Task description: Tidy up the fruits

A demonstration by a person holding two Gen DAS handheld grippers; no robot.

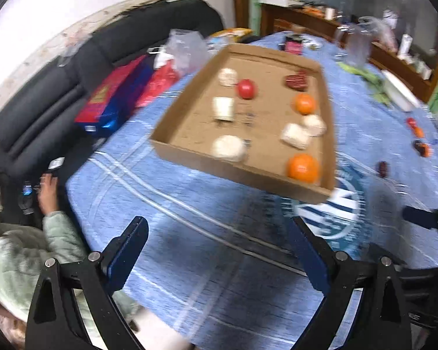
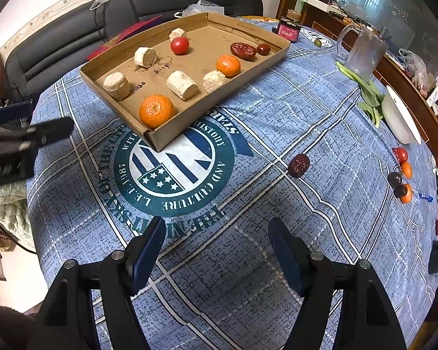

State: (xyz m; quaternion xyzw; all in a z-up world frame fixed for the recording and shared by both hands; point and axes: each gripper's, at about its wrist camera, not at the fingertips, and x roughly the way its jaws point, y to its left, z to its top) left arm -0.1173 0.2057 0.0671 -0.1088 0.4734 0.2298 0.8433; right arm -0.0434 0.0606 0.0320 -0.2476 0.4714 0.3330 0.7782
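A shallow cardboard tray (image 2: 189,113) (image 1: 236,172) lies on the blue tablecloth. In it are two oranges (image 2: 156,110) (image 2: 227,65), a red tomato (image 2: 179,45), red dates (image 2: 243,50) and several pale cylindrical blocks (image 2: 181,84). A single red date (image 2: 298,165) lies on the cloth right of the tray. More small fruits (image 2: 401,172) sit at the right edge of the table. My left gripper (image 1: 219,239) is open and empty, above the cloth in front of the tray. My right gripper (image 2: 216,233) is open and empty, above the cloth near the round emblem.
A clear jug (image 2: 363,52), green vegetables (image 2: 368,96) and a white bowl (image 2: 400,116) stand at the right. A dark sofa (image 2: 131,5) with a red box (image 1: 111,93) runs behind the table. A person in a pale jacket (image 1: 17,256) is at the left.
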